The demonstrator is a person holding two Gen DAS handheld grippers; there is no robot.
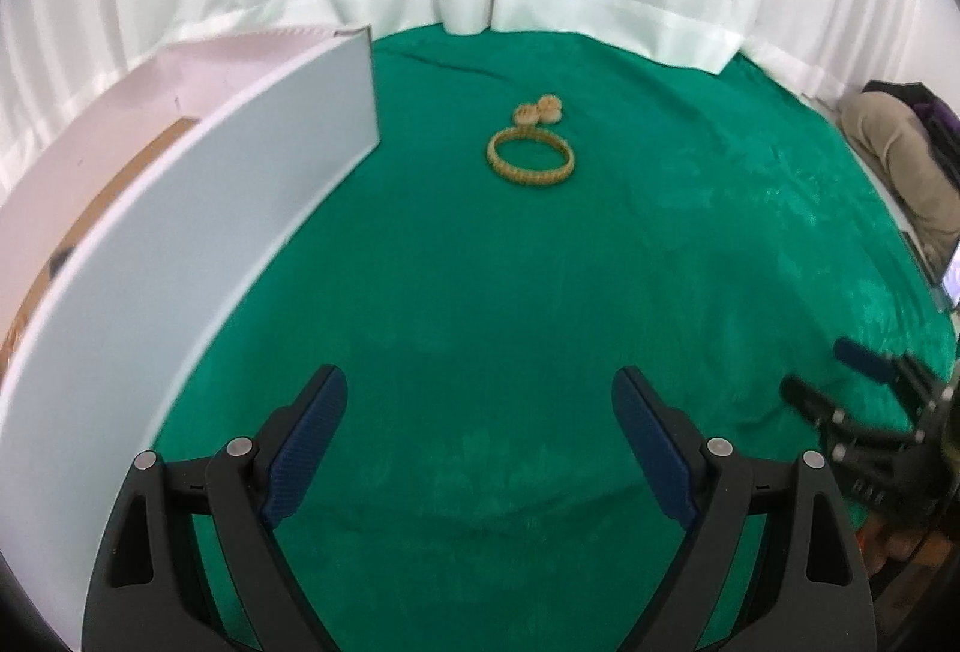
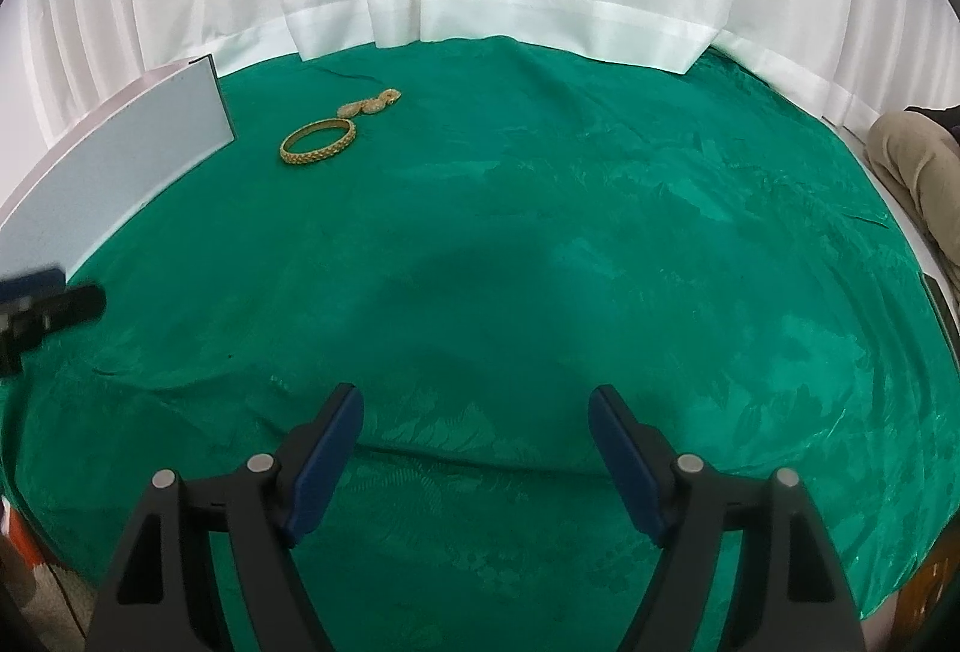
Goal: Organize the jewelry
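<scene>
The gold bangle [image 1: 530, 157] is laid flat on the green cloth [image 1: 540, 322] that covers the counter, toward its far side, with two small gold earrings [image 1: 538, 111] just behind it and near enough that contact cannot be ruled out. The pieces are grouped in the open, well apart from both claws, so that either one can be approached from above without obstruction. A white box [image 1: 198, 232] is stood along the left edge of the counter, near the jewelry; its brown interior is partly seen over the wall, and it is judged to be the intended receptacle, although its compartments cannot be made out. The left claw [image 1: 480, 448] is held low over the near part of the cloth with its blue-padded fingers [image 1: 306, 448] spread wide and nothing between them. The right claw [image 2: 477, 457] is held likewise, fingers apart and empty. No piece has yet been lifted; sorting is judged not to have begun. A thin bangle lying flat is expected to require a grip across its rim.
</scene>
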